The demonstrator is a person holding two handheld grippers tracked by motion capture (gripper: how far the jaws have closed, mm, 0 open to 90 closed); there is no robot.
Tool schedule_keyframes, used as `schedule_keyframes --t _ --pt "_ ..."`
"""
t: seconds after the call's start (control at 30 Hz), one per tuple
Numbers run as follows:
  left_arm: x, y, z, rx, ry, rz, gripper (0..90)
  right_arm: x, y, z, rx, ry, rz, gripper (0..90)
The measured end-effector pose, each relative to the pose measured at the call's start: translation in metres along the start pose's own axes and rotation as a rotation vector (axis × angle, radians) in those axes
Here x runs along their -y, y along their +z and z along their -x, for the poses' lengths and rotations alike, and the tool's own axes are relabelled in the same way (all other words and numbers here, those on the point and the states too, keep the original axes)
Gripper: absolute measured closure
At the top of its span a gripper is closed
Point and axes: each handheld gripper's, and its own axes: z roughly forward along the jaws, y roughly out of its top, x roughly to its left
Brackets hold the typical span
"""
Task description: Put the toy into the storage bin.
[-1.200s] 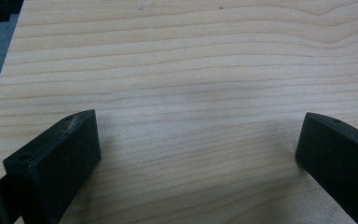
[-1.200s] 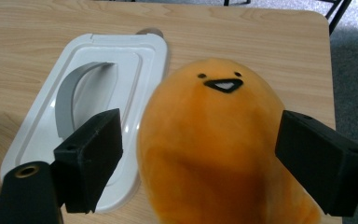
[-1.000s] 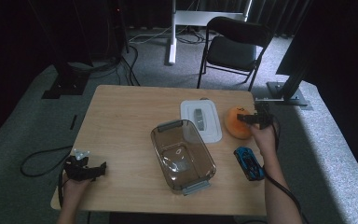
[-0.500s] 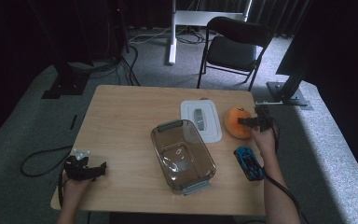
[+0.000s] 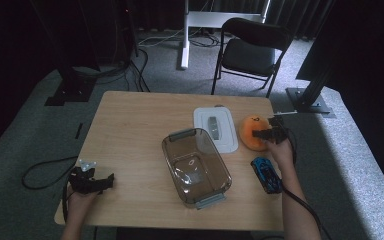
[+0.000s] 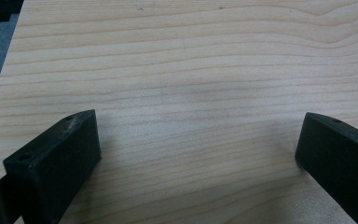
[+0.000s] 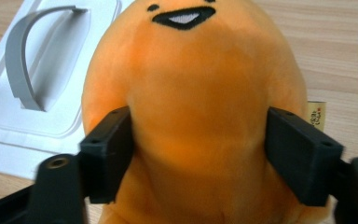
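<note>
An orange plush toy (image 5: 251,130) with a smiling face lies at the right side of the wooden table (image 5: 130,125). My right gripper (image 5: 258,134) reaches it from the right. In the right gripper view the plush toy (image 7: 200,93) bulges between the two black pads (image 7: 109,149), which dent its sides. The jaws have just been closing with the toy between them. Near the table's front left corner, my left gripper (image 5: 109,180) rests low and open. In the left gripper view its jaws (image 6: 196,158) stand wide over bare wood.
A clear, empty plastic container (image 5: 172,137) stands in the middle of the table. Its white lid (image 5: 225,142) with a grey handle lies just left of the plush. A blue toy car (image 5: 266,174) sits by my right forearm. A black chair (image 5: 252,50) stands beyond the table.
My right gripper has sunk a little onto the orange plush toy. The left gripper has kept still.
</note>
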Motion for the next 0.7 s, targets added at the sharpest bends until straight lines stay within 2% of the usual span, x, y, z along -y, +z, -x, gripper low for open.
schedule_keyframes --t 0.13,0.17,0.33,0.37,0.47,0.7 --pt "0.000 0.000 0.000 0.000 0.000 0.000 0.3 0.000 0.001 -0.004 0.015 -0.017 -0.007 36.0" --pt "0.000 0.000 0.000 0.000 0.000 0.000 0.3 0.000 0.001 -0.006 0.017 -0.025 -0.008 41.9" --pt "0.000 0.000 0.000 0.000 0.000 0.000 0.3 0.001 -0.004 -0.006 0.020 -0.038 -0.001 57.1" --pt "0.000 0.000 0.000 0.000 0.000 0.000 0.3 0.001 -0.004 -0.006 0.020 -0.038 -0.001 57.1" --pt "0.000 0.000 0.000 0.000 0.000 0.000 0.3 0.002 -0.010 -0.004 0.021 -0.014 0.018 67.5" --pt "0.000 0.000 0.000 0.000 0.000 0.000 0.3 -0.002 -0.019 -0.005 0.012 -0.017 0.030 71.6"
